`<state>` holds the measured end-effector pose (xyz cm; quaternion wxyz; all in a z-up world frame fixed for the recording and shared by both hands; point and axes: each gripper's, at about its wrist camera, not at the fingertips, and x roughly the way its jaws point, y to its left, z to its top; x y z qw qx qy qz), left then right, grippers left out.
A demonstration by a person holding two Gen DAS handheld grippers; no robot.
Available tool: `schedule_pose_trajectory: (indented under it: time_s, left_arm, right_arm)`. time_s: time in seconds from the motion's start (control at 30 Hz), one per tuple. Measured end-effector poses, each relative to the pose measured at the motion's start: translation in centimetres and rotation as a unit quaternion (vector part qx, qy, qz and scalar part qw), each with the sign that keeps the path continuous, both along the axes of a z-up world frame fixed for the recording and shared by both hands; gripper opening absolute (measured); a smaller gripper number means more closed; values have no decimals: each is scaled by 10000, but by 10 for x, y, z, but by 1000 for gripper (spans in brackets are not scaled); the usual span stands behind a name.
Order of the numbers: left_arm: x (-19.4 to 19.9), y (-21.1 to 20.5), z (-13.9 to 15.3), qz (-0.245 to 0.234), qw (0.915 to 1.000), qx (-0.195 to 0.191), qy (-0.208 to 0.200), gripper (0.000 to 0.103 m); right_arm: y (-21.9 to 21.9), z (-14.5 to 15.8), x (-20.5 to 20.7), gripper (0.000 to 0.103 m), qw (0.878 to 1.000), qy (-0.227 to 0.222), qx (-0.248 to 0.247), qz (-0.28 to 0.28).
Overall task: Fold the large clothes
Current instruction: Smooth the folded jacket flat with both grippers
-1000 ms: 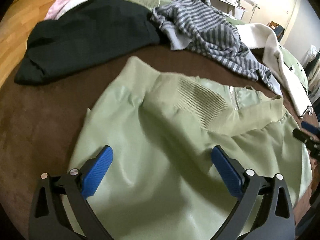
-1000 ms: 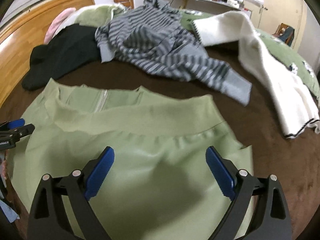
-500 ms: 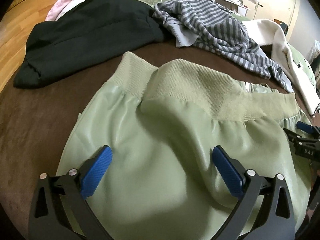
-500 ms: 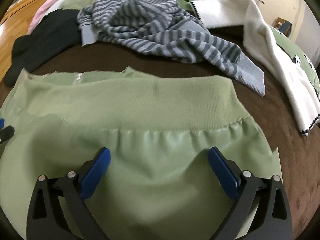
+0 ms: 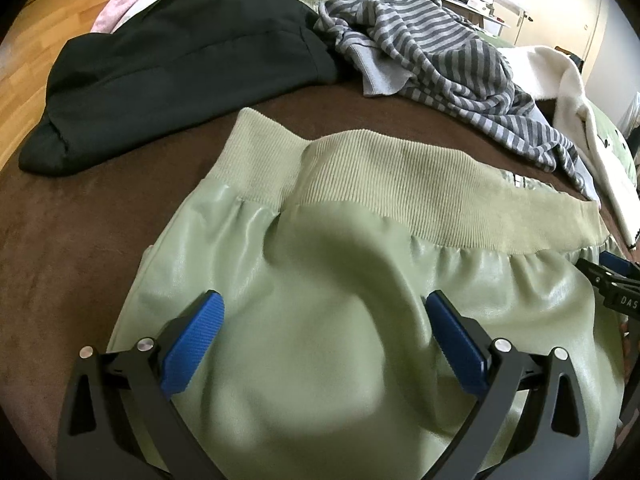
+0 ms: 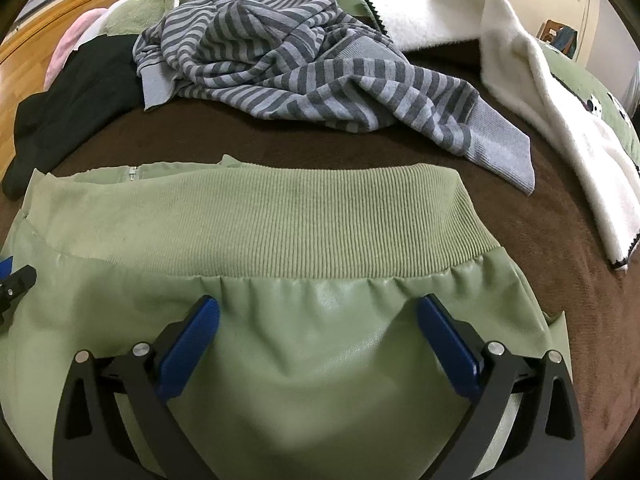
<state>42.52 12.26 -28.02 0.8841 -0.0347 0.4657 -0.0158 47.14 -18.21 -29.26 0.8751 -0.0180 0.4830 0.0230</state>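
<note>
Here we had the green jacket [image 5: 360, 320] spread on the brown blanket [image 5: 80, 240], just nearer to us than the striped sweater [image 6: 288, 72], with the black garment [image 5: 180, 64] off to the left of the jacket and the white fleece [image 6: 540, 92] off to its right. The jacket's ribbed hem [image 6: 280, 224] lay across its far edge, toward the sweater.

Both of our tools hung over the jacket's shiny body. The left gripper [image 5: 322, 344] stood with its jaws spread wide and nothing between them but the cloth below. The right gripper [image 6: 318, 340] had just finished opening to its widest, and it pinched nothing either.

We judged the jacket to be light but bulky. Its body looked smooth and slick, like thin coated leather, so a pinch on the flat panel would likely slide or gather only the top layer. The knit hem looked softer and grippier, and we thought its two outer corners were the better places to take hold. The cloth held puffy folds, so it would probably spring back unless pressed flat.

Much stayed hidden from us. The jacket's sleeves and collar were out of sight, its near edge was cut off under the tools, and only a bit of zipper [image 6: 131, 172] peeked past the hem. How many layers lay stacked, we could not tell.
</note>
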Motion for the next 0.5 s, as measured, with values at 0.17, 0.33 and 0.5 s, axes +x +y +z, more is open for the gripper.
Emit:
schedule_pose_trajectory:
  time_s: [0.17,0.33,0.5]
  left_arm:
    - [-2,3,6,3,9999,-57,84,97]
    - [-14,5,24,39,9999,-82,67,96]
    - [-34,0,58,-139,9997,-171,-89,97]
  right_arm:
    - [3,4,1,97,9999,98,-81,-17]
    - [2,21,-11,97,9999,28,-128,-109]
    - [-3,62,-41,97,9994,-309,-122,-1]
